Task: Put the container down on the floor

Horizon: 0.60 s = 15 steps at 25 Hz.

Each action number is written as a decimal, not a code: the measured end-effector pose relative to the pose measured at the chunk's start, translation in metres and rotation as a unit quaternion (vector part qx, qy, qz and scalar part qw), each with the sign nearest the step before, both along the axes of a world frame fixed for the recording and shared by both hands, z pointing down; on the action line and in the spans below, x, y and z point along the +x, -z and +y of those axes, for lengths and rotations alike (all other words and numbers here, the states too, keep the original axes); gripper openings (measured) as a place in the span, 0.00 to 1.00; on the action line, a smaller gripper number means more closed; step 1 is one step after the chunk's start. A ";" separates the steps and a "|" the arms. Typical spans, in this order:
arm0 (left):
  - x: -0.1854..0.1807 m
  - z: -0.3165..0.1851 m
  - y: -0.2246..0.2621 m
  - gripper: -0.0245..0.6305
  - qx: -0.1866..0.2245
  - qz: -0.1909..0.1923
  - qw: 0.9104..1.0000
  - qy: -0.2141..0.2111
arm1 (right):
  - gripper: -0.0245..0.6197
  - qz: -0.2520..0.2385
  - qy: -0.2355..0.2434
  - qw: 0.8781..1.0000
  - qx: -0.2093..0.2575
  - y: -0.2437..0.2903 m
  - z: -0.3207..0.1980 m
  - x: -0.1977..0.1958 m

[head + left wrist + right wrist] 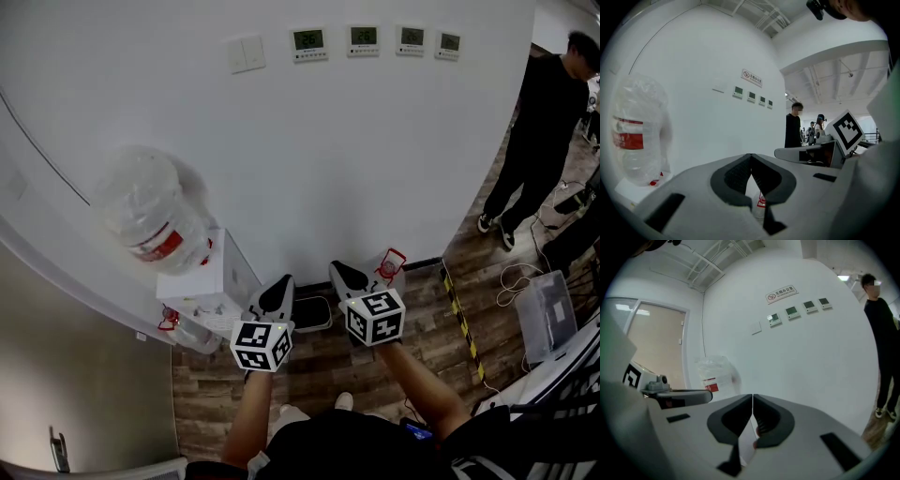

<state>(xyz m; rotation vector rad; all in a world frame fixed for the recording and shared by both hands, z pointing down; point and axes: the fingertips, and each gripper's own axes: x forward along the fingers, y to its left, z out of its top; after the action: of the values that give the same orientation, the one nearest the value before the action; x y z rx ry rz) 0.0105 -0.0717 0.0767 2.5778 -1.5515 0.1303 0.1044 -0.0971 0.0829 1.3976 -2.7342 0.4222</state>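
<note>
A: Where is the container (150, 211) seen?
B: Large, rounded, of clear crinkled plastic with a red label, it is set atop a boxy white dispenser (202, 281) against the wall; its contents cannot be told.
A: The grippers?
B: The left gripper (751, 159) and right gripper (753, 399) are clenched shut, empty.

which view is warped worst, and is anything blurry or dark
Left gripper view and right gripper view: heavy fisheye, black corners, white wall bulging. Head view: milder curve, water jug looks hazy, lower left corner dim. No harsh glare in any view.
</note>
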 end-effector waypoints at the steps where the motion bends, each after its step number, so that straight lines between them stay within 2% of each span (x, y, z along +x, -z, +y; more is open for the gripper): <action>1: -0.002 0.003 0.002 0.06 0.002 -0.001 1.000 0.000 | 0.09 -0.001 -0.001 1.000 0.003 0.003 0.002 -0.002; 15: -0.064 0.037 0.035 0.06 0.025 0.003 1.000 -0.014 | 0.09 0.010 -0.027 0.999 0.037 0.038 0.038 -0.052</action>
<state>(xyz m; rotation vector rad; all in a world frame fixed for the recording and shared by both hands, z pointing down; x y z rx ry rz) -0.0538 -0.0350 0.0414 2.6365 -1.5349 0.0868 0.0524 -0.0593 0.0446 1.4881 -2.7279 0.3101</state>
